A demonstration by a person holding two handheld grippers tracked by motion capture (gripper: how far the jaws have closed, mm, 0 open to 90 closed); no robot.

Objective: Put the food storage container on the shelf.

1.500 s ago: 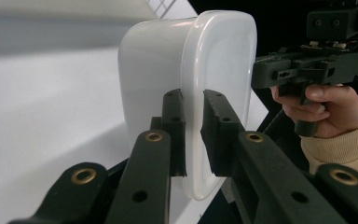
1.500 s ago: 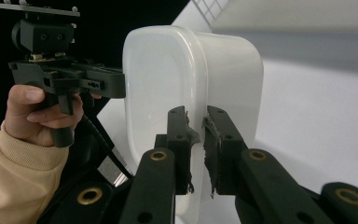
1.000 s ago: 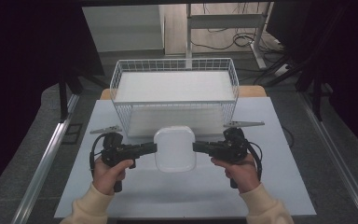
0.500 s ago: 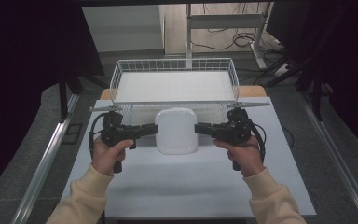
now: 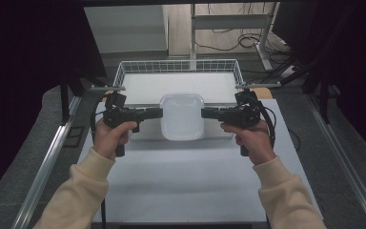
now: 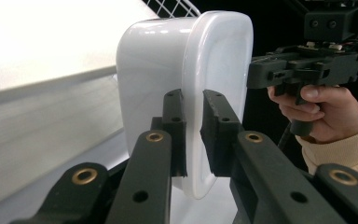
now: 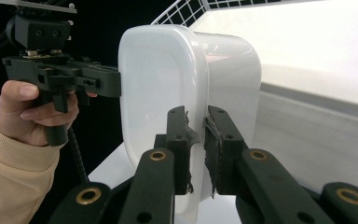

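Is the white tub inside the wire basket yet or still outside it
Outside. The white tub hangs at the wire basket's near wall, pinched by the rim between left claw and right claw.

Left hand-held gripper [image 5: 158,113] and right hand-held gripper [image 5: 205,113] face each other, jaws clamped

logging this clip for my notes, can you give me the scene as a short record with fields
held item: white tub, open side up
left gripper: jaws shut on the tub's left rim
right gripper: jaws shut on the tub's right rim
tub position: lifted off the table, at the near wall of the wire basket
basket content: a white liner; nothing else seen
hands: one on each gripper, cream sleeves
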